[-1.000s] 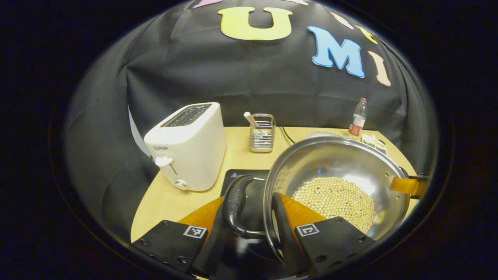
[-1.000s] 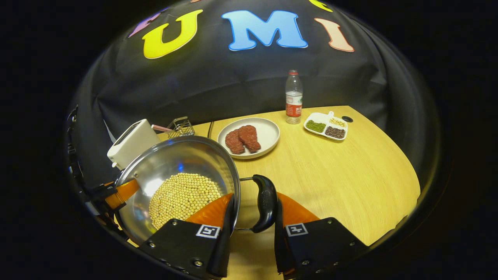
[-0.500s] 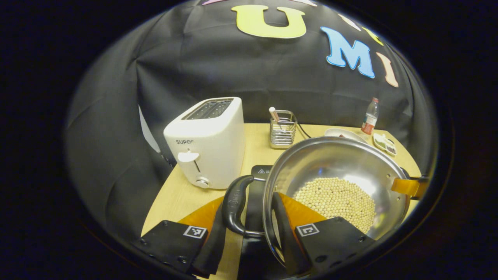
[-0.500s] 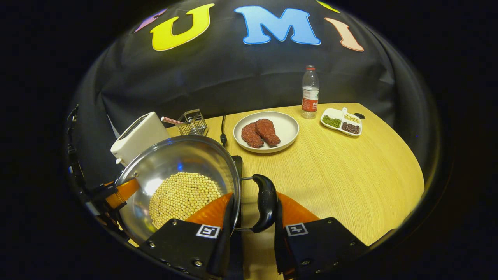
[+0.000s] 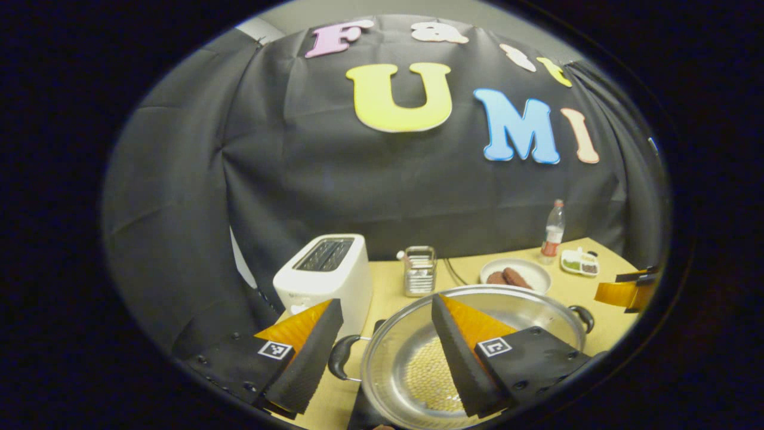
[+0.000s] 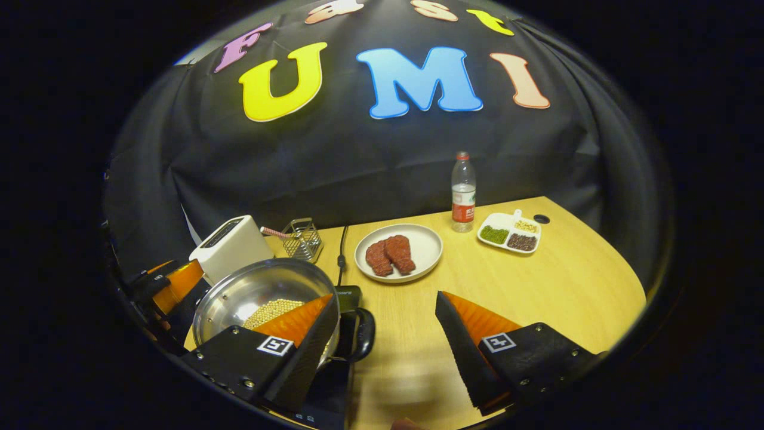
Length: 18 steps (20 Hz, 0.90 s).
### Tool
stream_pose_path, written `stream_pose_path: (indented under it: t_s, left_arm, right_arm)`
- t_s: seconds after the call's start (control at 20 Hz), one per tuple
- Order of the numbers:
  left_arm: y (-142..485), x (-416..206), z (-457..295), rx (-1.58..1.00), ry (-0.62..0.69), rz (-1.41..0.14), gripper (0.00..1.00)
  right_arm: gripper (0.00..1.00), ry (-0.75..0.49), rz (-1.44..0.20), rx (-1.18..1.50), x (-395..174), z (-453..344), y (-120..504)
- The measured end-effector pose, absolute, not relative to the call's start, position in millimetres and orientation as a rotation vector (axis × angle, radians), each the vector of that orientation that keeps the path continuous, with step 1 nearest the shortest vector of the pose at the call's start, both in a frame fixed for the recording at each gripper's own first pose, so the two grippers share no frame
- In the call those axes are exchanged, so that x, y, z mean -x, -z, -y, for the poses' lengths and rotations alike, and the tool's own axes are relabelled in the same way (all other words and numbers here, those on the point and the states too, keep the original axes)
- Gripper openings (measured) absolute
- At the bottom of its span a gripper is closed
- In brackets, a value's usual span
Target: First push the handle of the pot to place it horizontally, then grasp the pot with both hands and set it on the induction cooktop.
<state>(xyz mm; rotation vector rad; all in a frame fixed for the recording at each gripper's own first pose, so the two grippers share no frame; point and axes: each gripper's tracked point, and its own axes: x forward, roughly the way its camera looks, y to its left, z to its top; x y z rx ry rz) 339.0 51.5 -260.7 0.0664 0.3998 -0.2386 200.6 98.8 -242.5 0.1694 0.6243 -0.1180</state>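
In the left gripper view, the left gripper [image 5: 382,352] hung above the table [image 5: 388,285] with its two fingers spread wide and nothing between them. Below it the steel pot [image 5: 477,297], with pale beans [image 5: 425,377] in its bottom, sat on the black induction cooktop [image 5: 362,413], of which a dark corner showed under the pot's near rim. The pot's near black handle [image 5: 338,359] stuck out sideways in the gap between the fingers, touching neither; its far handle [image 5: 584,315] showed at the opposite rim. A white toaster [image 5: 325,276] stood just beside the pot, with a wire holder [image 5: 420,272] behind, then a plate of meat [image 5: 516,275], a water bottle [image 5: 553,233] and a divided dish [image 5: 579,262] farther back. An orange finger of the other gripper [image 5: 624,292] showed at the far edge. In the right gripper view, the right gripper [image 6: 385,337] was likewise spread apart and empty, raised over the table [image 6: 555,286]. The pot [image 6: 250,289] rested on the cooktop [image 6: 349,294], its black handle [image 6: 365,334] lying level just inside the nearer finger, apart from it. The toaster [image 6: 230,246] and wire holder [image 6: 301,237] stood behind the pot; the plate of meat [image 6: 425,242], bottle [image 6: 463,192] and divided dish [image 6: 508,232] were well apart from it.
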Motion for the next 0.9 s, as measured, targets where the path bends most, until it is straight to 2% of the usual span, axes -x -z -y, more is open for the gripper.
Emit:
stream_pose_path:
  t_s: [0.1, 0.15, 0.2, 0.25, 0.35, 0.4, 0.45, 0.5, 0.55, 0.6, 0.75, 0.9]
  left_arm:
    - [232.3, -321.3, -21.8, -0.046, 0.264, -0.358, 0.97]
    - [221.1, -310.9, -6.9, -0.036, 0.272, -0.344, 0.94]
    - [207.0, -297.8, 9.6, -0.021, 0.280, -0.329, 1.00]
    - [197.5, -288.1, 24.2, -0.008, 0.284, -0.315, 0.97]
    - [174.0, -263.4, 51.2, 0.012, 0.288, -0.281, 0.99]
    - [162.3, -249.3, 63.5, 0.016, 0.290, -0.267, 0.94]
    - [152.9, -235.6, 76.4, 0.022, 0.293, -0.251, 0.97]
    - [140.0, -221.8, 89.2, 0.031, 0.295, -0.229, 0.94]
    - [127.0, -205.9, 99.5, 0.037, 0.293, -0.210, 0.97]
    - [114.6, -190.6, 109.3, 0.042, 0.289, -0.188, 0.94]
    - [82.9, -144.3, 135.3, 0.061, 0.286, -0.134, 1.00]
    - [50.5, -102.5, 148.9, 0.032, 0.284, -0.072, 0.99]
  right_arm:
    - [0.99, 0.129, -0.561, -0.151, -186.9, -71.0, 218.2]
    - [0.99, 0.130, -0.531, -0.136, -178.5, -58.2, 206.4]
    - [0.99, 0.127, -0.506, -0.117, -170.6, -45.8, 195.0]
    - [0.99, 0.121, -0.481, -0.097, -161.8, -34.4, 184.7]
    - [0.99, 0.117, -0.417, -0.059, -142.0, -9.3, 156.6]
    - [0.99, 0.116, -0.383, -0.044, -132.4, 3.0, 142.8]
    - [0.99, 0.111, -0.355, -0.032, -121.5, 13.7, 131.3]
    - [0.99, 0.104, -0.330, -0.020, -110.8, 24.2, 120.3]
    - [0.99, 0.100, -0.306, -0.005, -100.8, 35.0, 109.1]
    - [0.99, 0.095, -0.280, 0.007, -90.4, 45.6, 98.0]
    - [0.99, 0.072, -0.216, 0.026, -59.3, 68.3, 67.8]
    - [0.98, 0.070, -0.150, 0.048, -28.6, 90.0, 39.4]
